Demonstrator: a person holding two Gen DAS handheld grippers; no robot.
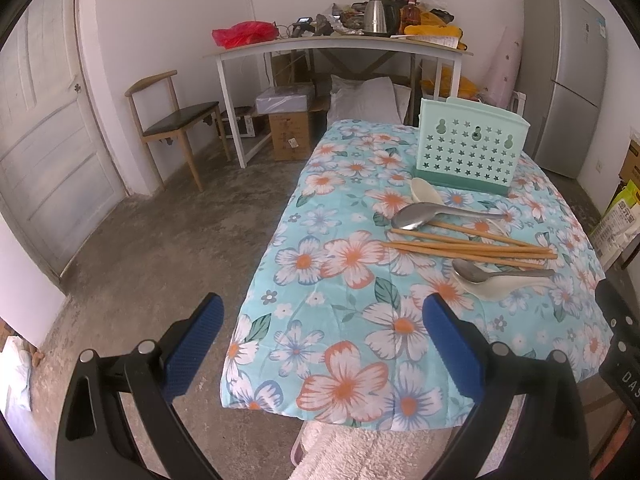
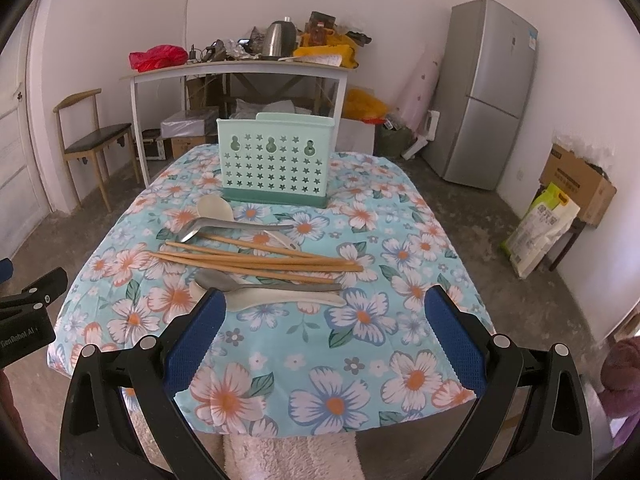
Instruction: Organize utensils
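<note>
A mint-green utensil holder (image 1: 470,148) (image 2: 274,164) with star holes stands at the far end of the floral-cloth table (image 1: 340,340) (image 2: 320,360). In front of it lie several wooden chopsticks (image 1: 472,246) (image 2: 256,260), a large metal spoon (image 1: 436,214) (image 2: 232,226), a cream spoon (image 1: 424,191) (image 2: 214,207), and nearer, a small metal spoon (image 1: 492,274) (image 2: 260,284) resting on a white spoon (image 1: 504,286) (image 2: 288,299). My left gripper (image 1: 322,328) hangs open over the table's near-left corner, nothing between its fingers. My right gripper (image 2: 326,320) is open just short of the nearest spoons.
A white side table (image 1: 340,46) (image 2: 240,68) cluttered with a kettle and bags stands behind. A wooden chair (image 1: 172,124) (image 2: 94,140) is at left, a grey fridge (image 1: 568,76) (image 2: 484,92) at right. Boxes (image 2: 576,184) sit on the bare floor at the right.
</note>
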